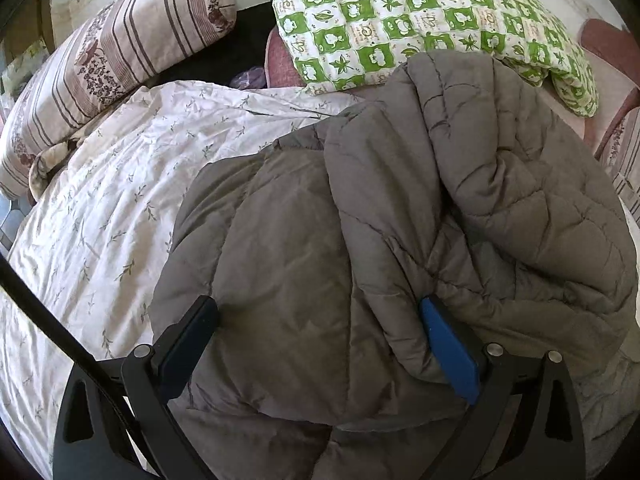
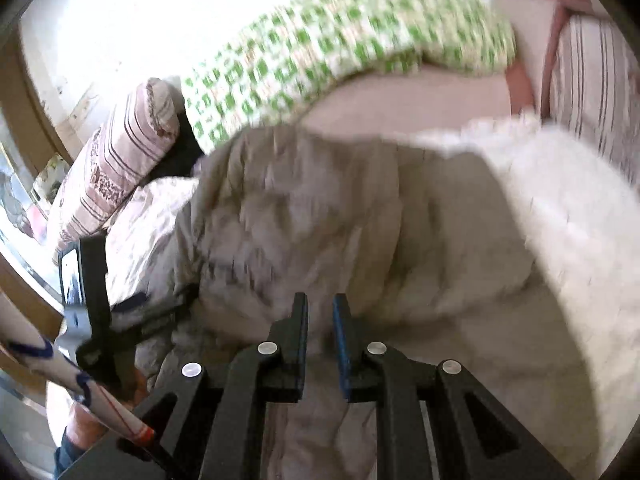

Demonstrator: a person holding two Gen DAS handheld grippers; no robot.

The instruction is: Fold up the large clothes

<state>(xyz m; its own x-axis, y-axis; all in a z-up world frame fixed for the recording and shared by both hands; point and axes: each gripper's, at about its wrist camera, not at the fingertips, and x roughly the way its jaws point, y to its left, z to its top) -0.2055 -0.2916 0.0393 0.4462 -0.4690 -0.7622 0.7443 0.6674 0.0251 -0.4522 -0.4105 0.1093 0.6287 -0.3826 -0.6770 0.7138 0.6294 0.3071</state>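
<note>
Left gripper [image 1: 318,312]: nearest, at 6 o'clock in the left wrist view; fingers spread wide, straddling the coat's near bulge, pressing nothing between them.
Right gripper [image 2: 320,312]: at 6 o'clock in its own view; fingers nearly together with a narrow gap. View blurred; whether cloth is pinched there, I cannot tell.
Grey quilted coat [image 1: 380,220]: bunched on the bed just beyond both tools, one thick flap lapped over the body toward 2 o'clock.
Handling, by my reckoning: puffy, light for its bulk, soft, slick shell; it will spring back and slide. Best taken at a seamed edge or hem, not on the padded middle.
Sprigged bedsheet [image 1: 100,208]: beneath the coat, running to 9 o'clock.
Striped pillow [image 1: 120,52]: far, 10 o'clock.
Green checked quilt [image 1: 420,16]: far, 12 to 1 o'clock, its edge touching the coat's top.
</note>
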